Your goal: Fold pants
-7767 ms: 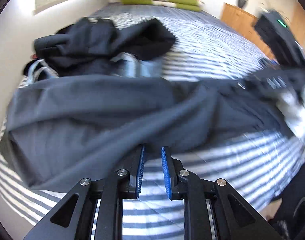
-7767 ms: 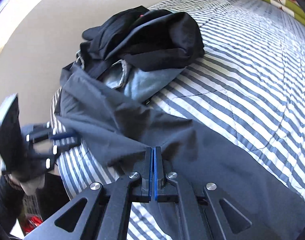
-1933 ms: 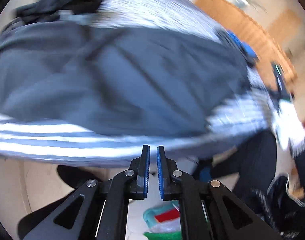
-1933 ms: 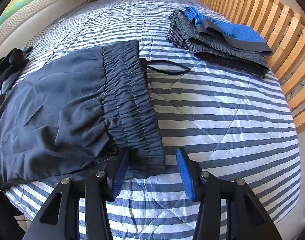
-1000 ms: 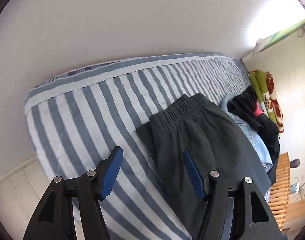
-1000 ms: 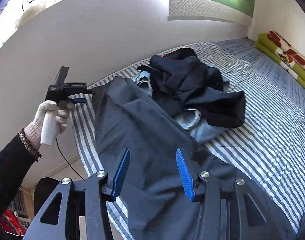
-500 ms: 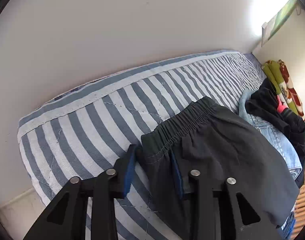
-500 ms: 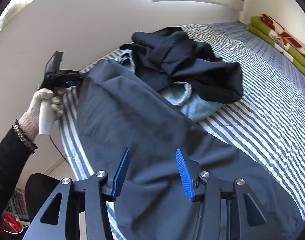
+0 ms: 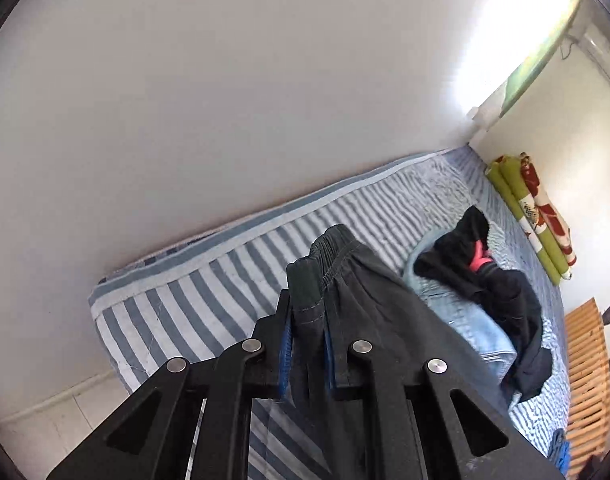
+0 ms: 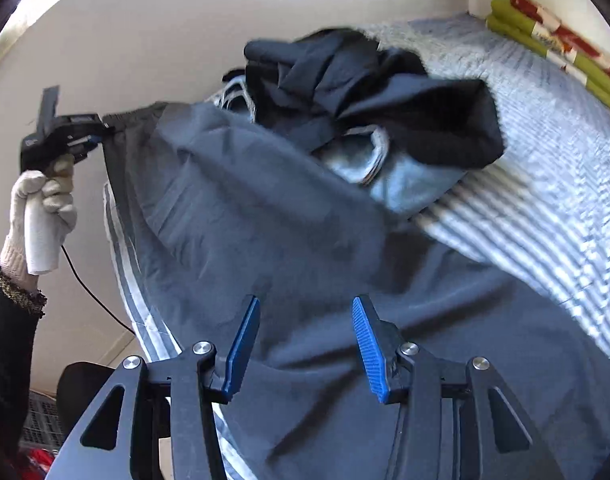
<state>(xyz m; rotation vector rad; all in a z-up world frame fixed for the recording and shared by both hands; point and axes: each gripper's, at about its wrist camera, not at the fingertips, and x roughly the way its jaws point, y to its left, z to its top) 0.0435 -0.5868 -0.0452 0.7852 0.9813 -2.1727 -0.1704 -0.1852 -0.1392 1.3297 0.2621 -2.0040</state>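
Step in hand, by the look of it: 1st fold of the dark pants point(image 10: 289, 240), waistband end being carried over. Far left in right-wrist view, gloved hand point(image 10: 41, 208) w/ left gripper point(image 10: 95, 138) clamped on waistband corner, cloth lifted off the striped bed point(image 10: 545, 168) and pulled taut near the wall point(image 10: 153, 32). Same grip in left-wrist view: left gripper point(image 9: 307, 354) w/ jaws nearly closed, elastic waistband point(image 9: 329, 256) pinched between blue pads, rest of pants draping down over its right finger. Centre: pants spread along the near bed edge, body of cloth directly under right gripper point(image 10: 307, 346); jaws wide apart, holding nothing, hovering just above fabric, contact not certain (motion blur). Next move prob. calls for right gripper to pinch or pin the cloth around mid-length so the left can swing waistband across to the other end w/o dragging the whole garment. Right of that: heap of black clothing point(image 10: 369, 92) over light-blue jeans point(image 10: 401, 184) touching/overlapping the pants' far side, so little room there; risk of snagging it. Beyond, open striped bedding to the green cushions point(image 10: 561, 36) at the head. Wall close on left, bed edge near: fold best kept inboard.
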